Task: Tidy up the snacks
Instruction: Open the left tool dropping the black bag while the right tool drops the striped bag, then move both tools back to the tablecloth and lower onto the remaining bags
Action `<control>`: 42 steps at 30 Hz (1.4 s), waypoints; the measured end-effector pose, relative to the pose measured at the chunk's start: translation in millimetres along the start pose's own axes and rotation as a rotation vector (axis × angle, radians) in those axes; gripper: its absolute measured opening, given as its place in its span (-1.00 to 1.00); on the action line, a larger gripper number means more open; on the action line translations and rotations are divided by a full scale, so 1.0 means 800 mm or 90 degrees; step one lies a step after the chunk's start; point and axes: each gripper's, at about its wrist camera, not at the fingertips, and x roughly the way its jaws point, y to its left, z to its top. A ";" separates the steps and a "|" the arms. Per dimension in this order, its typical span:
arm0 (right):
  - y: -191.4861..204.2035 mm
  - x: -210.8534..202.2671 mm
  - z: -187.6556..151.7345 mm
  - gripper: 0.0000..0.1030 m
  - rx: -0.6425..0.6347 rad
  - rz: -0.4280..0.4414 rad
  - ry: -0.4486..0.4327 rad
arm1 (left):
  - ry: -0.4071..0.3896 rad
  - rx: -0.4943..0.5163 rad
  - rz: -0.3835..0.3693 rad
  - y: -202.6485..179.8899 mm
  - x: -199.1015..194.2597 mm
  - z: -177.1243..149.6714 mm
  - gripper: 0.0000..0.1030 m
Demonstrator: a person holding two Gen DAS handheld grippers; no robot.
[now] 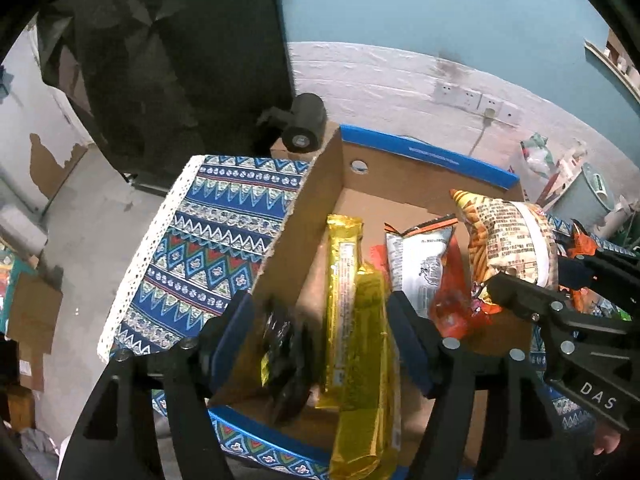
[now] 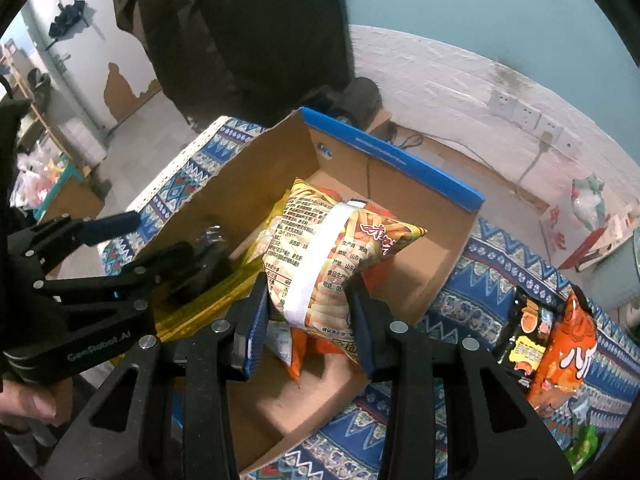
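Observation:
A cardboard box with a blue rim sits on a patterned cloth. Inside lie gold snack packs, a dark packet, a white-and-black bag and a red bag. My left gripper is open over the box, its fingers either side of the gold packs and dark packet. My right gripper is shut on an orange chip bag and holds it over the box. It shows in the left wrist view at the right.
Several snack bags lie on the patterned cloth to the right of the box. A black roll stands behind the box. A wall with sockets is behind. The cloth's left edge drops to the floor.

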 end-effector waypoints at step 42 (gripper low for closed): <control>-0.185 -0.106 -0.128 0.48 0.147 -0.203 0.002 | 0.013 0.106 -0.127 -0.159 -0.038 -0.024 0.42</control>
